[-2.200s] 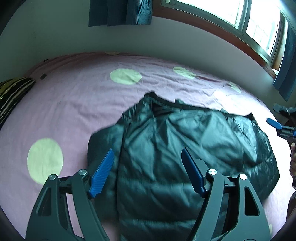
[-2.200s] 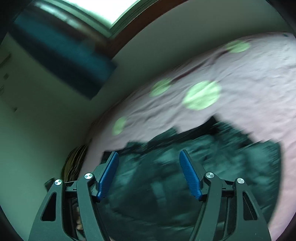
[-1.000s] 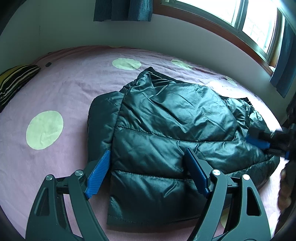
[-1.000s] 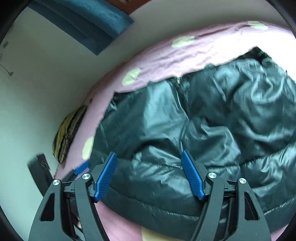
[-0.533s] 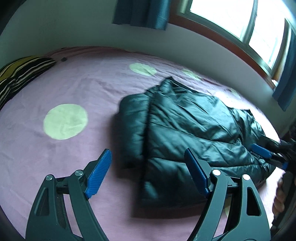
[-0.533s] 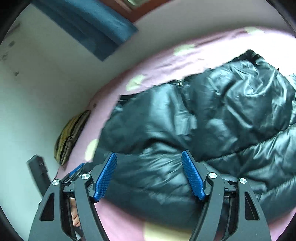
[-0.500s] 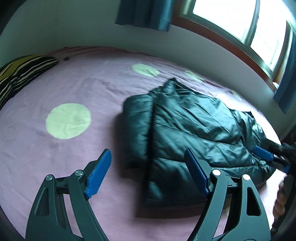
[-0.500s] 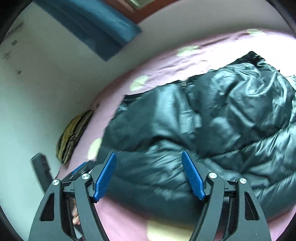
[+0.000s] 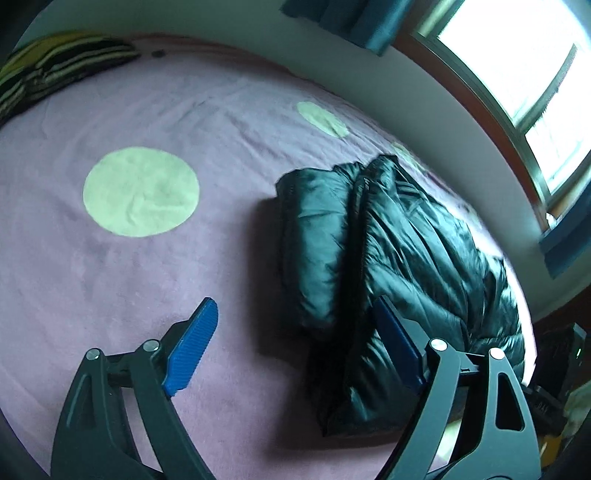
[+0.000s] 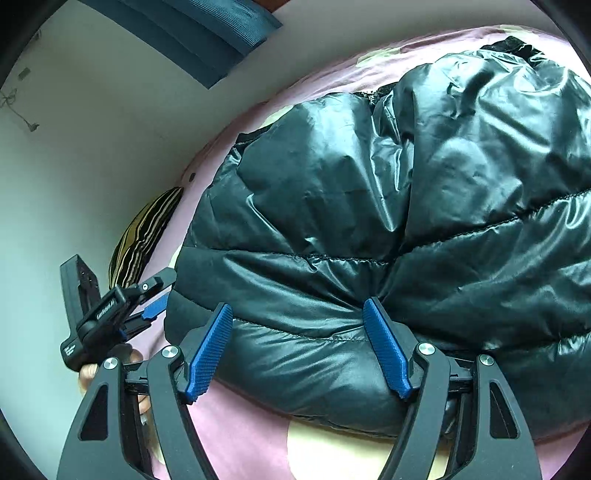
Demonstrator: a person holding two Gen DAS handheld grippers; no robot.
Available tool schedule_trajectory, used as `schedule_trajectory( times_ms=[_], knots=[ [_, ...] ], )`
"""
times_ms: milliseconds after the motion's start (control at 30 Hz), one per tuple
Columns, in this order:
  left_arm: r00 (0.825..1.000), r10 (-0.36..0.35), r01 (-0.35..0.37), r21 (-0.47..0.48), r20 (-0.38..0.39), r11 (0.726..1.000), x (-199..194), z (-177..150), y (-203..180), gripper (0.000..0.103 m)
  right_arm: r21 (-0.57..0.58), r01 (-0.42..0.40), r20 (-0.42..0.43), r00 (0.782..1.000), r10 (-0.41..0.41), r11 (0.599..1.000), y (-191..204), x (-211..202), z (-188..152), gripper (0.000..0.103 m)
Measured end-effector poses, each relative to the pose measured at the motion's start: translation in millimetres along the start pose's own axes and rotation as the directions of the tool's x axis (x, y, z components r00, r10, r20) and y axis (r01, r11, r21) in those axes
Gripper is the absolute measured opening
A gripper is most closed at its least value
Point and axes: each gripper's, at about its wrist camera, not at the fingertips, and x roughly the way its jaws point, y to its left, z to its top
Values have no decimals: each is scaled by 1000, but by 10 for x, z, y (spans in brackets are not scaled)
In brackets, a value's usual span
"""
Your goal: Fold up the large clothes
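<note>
A dark green puffer jacket (image 9: 399,258) lies folded on the pink bed with pale green dots (image 9: 140,192). In the left wrist view it lies right of centre, one folded part along its left side. My left gripper (image 9: 295,343) is open and empty, low over the sheet at the jacket's near left corner. In the right wrist view the jacket (image 10: 406,206) fills the frame. My right gripper (image 10: 299,347) is open, its jaws standing either side of the jacket's near hem. The left gripper (image 10: 147,306) shows there at the jacket's left edge.
A striped yellow and black pillow (image 9: 55,70) lies at the bed's far left corner. A white wall, a window (image 9: 517,74) and blue curtains (image 9: 340,18) run behind the bed. The bed's right edge (image 9: 528,314) drops off beside the jacket.
My left gripper has swung left and down, so the jacket now sits further right in its view. My right gripper has moved closer to the jacket's hem. Both stay open.
</note>
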Motion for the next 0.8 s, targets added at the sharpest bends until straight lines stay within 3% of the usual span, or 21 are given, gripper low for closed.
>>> schedule_trajectory(
  times_ms=[367, 500, 567, 700, 800],
  knots=[
    [992, -121, 114, -169, -35, 979, 123, 12, 235, 88, -16, -2, 15, 1000, 2, 1000, -14, -26, -53, 73],
    [996, -86, 80, -202, -22, 976, 48, -14, 265, 88, -14, -8, 16, 1000, 8, 1000, -28, -38, -49, 73],
    [994, -106, 99, -225, -21, 969, 38, -22, 277, 88, -11, -12, 18, 1000, 12, 1000, -41, -41, -51, 73],
    [964, -248, 223, -215, -99, 951, 228, -2, 126, 88, -9, -12, 24, 1000, 12, 1000, -46, -48, -62, 73],
    [947, -293, 264, -206, -131, 942, 425, 50, 8, 88, -7, -15, 24, 1000, 15, 1000, -51, -54, -70, 73]
  ],
)
